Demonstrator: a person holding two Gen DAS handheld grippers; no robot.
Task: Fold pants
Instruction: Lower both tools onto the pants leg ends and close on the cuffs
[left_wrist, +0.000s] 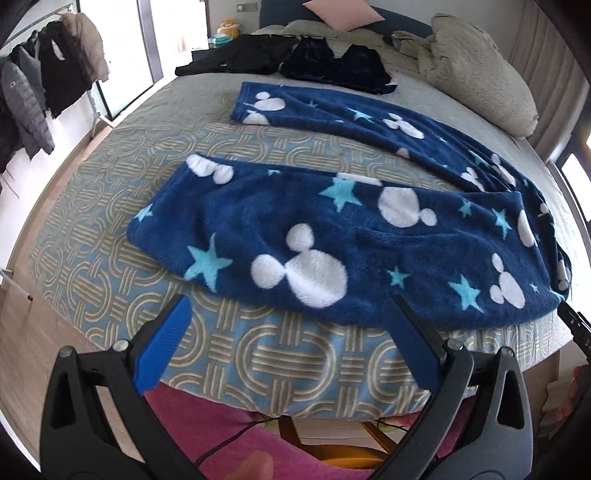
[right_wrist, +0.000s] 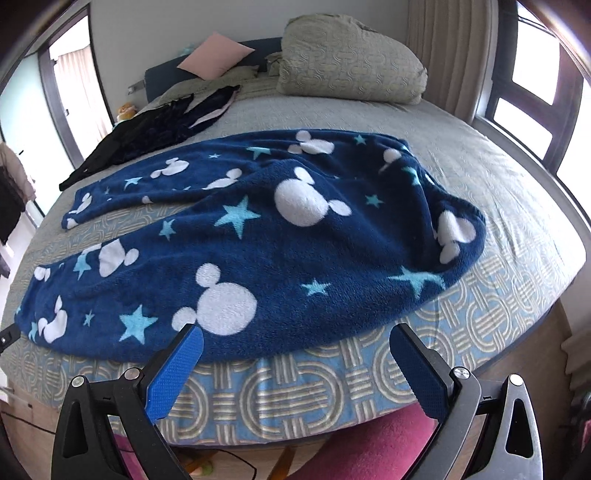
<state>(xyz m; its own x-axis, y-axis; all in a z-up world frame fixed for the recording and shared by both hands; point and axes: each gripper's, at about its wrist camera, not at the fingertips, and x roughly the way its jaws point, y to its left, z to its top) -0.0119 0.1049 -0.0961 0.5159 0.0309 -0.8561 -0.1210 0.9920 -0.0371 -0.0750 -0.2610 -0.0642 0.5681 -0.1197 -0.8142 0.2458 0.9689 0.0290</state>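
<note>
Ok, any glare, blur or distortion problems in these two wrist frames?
Left wrist: strong fisheye bending of the bed, pants sharp, window blown out. Right wrist: same curvature, windows overexposed, pants evenly lit, no motion blur.

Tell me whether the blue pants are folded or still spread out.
Spread out, not folded: the blue pants lie flat on the bed, both legs splayed apart with bedcover showing between them.

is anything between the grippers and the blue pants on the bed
Nothing visible. The left gripper and right gripper both hang open just short of the near edge of the pants, with only bare patterned bedspread in the gap. The dark clothes lie far behind the pants.
</note>
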